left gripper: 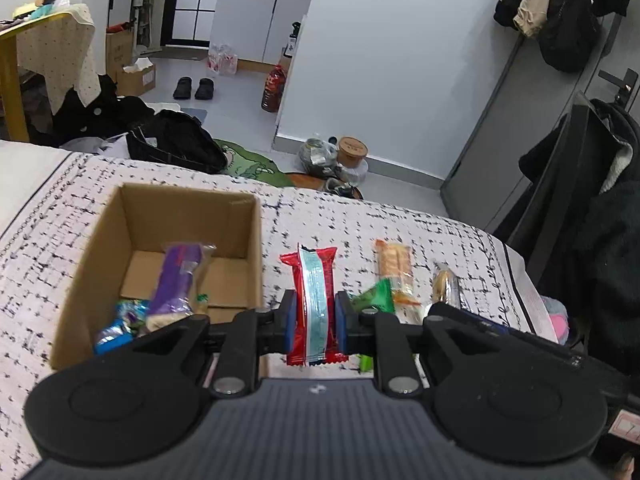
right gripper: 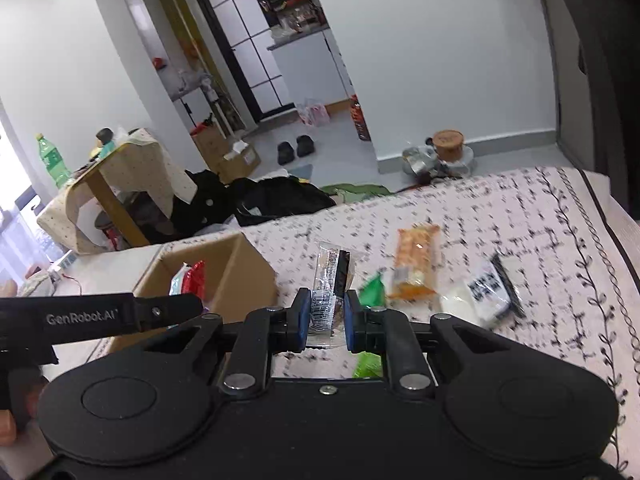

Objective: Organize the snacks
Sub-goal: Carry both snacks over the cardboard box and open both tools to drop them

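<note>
My left gripper [left gripper: 314, 308] is shut on a red snack packet [left gripper: 314, 276] with a teal stripe, held upright just right of the open cardboard box [left gripper: 192, 224]. Inside the box lie a purple packet [left gripper: 176, 280] and small blue packets [left gripper: 116, 332]. My right gripper [right gripper: 326, 312] is shut on a clear-wrapped snack [right gripper: 332, 268] with a black-and-white label, above the bed. The left gripper's arm [right gripper: 120, 312] and red packet [right gripper: 194, 276] show by the box [right gripper: 248, 280] in the right wrist view. An orange cracker packet [right gripper: 414, 264], a green packet [right gripper: 372, 290] and a white packet [right gripper: 488, 292] lie on the cover.
The patterned bed cover [left gripper: 360, 216] ends at a far edge, with black bags [left gripper: 176, 148] and floor clutter beyond. A chair draped in dark clothes [left gripper: 592, 200] stands at the right. A small wooden table [right gripper: 112, 184] stands at the left.
</note>
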Action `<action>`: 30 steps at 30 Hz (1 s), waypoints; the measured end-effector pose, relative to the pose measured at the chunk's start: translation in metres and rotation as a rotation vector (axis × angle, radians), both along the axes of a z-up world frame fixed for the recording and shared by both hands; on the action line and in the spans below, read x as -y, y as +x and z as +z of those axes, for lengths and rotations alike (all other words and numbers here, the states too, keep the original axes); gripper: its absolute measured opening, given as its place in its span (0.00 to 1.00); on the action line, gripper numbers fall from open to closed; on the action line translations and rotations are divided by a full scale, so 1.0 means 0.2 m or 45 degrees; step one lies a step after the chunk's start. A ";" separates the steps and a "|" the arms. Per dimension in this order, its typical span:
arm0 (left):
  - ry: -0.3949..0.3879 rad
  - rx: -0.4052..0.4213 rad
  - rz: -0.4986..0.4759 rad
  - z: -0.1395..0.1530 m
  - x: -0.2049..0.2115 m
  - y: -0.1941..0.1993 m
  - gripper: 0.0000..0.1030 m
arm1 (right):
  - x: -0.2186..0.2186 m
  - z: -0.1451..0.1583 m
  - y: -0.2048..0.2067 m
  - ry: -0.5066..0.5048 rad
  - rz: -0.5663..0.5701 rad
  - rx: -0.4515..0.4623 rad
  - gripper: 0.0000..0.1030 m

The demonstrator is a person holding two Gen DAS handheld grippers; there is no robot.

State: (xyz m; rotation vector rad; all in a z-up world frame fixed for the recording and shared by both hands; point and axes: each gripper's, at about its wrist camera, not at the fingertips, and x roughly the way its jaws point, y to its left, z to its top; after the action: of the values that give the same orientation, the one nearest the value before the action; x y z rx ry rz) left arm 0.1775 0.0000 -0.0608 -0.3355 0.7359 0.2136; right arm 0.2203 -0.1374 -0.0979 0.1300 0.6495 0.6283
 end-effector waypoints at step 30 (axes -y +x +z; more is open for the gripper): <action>-0.004 -0.054 0.184 -0.04 -0.57 -0.02 0.19 | -0.54 0.06 0.01 -0.042 0.261 0.069 0.17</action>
State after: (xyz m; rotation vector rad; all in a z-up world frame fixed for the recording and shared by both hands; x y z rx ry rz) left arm 0.1735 0.1142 -0.0680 -0.3884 0.7541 0.3574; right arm 0.2223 -0.0302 -0.0856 0.0153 0.6247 0.8156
